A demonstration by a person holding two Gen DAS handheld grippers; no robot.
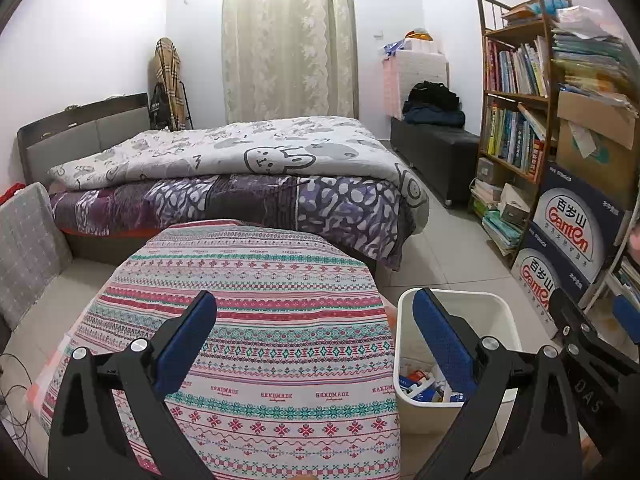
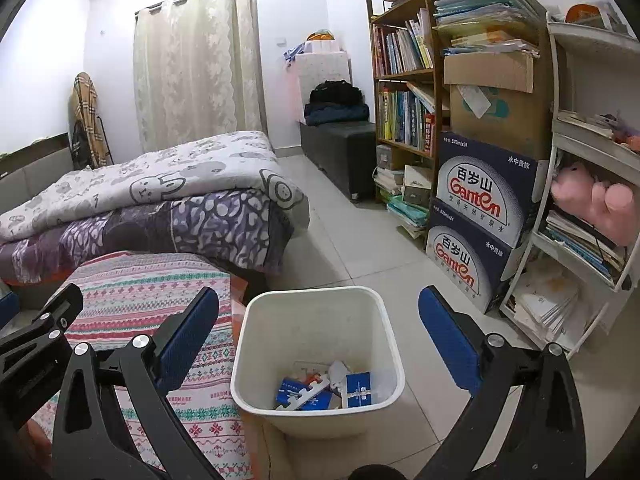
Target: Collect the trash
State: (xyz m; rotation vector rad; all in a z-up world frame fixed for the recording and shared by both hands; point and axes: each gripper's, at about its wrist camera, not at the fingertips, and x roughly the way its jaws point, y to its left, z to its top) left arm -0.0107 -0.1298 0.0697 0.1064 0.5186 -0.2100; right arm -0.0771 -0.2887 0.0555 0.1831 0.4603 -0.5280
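Jaws of both the left gripper and right gripper gape wide and empty above the bench; trash lies in the bin lower centre, so collecting looks finished, or next needs spotting more.

cream bin, striped pink-teal tablecloth, blue finger pads
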